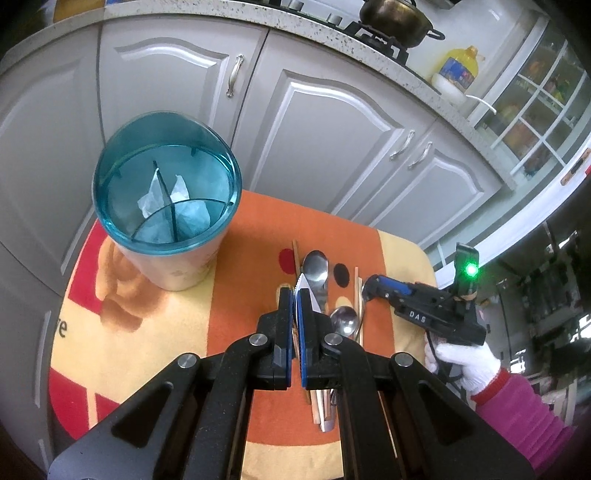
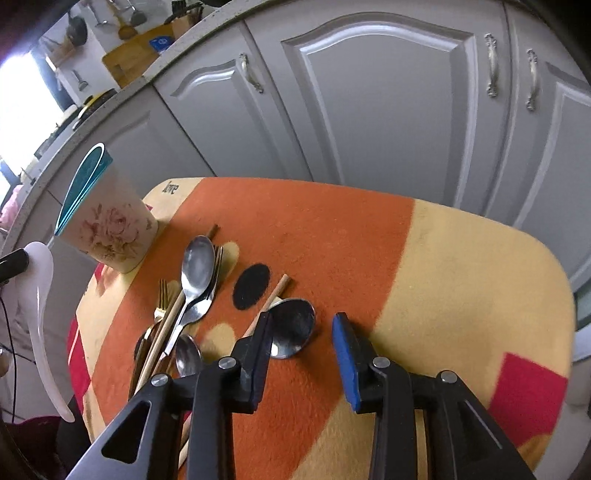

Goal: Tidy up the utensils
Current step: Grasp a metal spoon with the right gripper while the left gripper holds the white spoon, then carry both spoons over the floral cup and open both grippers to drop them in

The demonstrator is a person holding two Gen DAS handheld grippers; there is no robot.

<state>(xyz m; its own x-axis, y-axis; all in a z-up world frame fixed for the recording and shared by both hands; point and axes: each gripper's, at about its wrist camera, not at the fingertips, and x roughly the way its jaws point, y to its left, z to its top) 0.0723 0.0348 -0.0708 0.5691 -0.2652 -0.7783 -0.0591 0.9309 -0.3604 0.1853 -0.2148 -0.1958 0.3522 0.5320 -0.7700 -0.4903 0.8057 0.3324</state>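
My left gripper (image 1: 294,295) is shut on a white plastic spoon (image 1: 309,293), held above the table; in the right wrist view the long white spoon (image 2: 37,302) hangs at the far left. A teal-rimmed floral utensil holder (image 1: 166,192) with dividers stands at the table's back left, also visible from the side (image 2: 110,229). My right gripper (image 2: 302,319) stands open low over a steel spoon (image 2: 291,328), whose bowl lies just past the left finger, with the pads not touching it. More steel spoons (image 2: 197,266), a gold fork (image 2: 162,295) and wooden chopsticks (image 2: 166,325) lie in a loose pile.
An orange, yellow and red cloth (image 2: 424,277) covers the small table. Grey cabinet doors (image 2: 369,110) stand close behind it. A gloved hand with a pink sleeve (image 1: 476,369) holds the right gripper (image 1: 369,288). A pot (image 1: 395,18) sits on the stove above.
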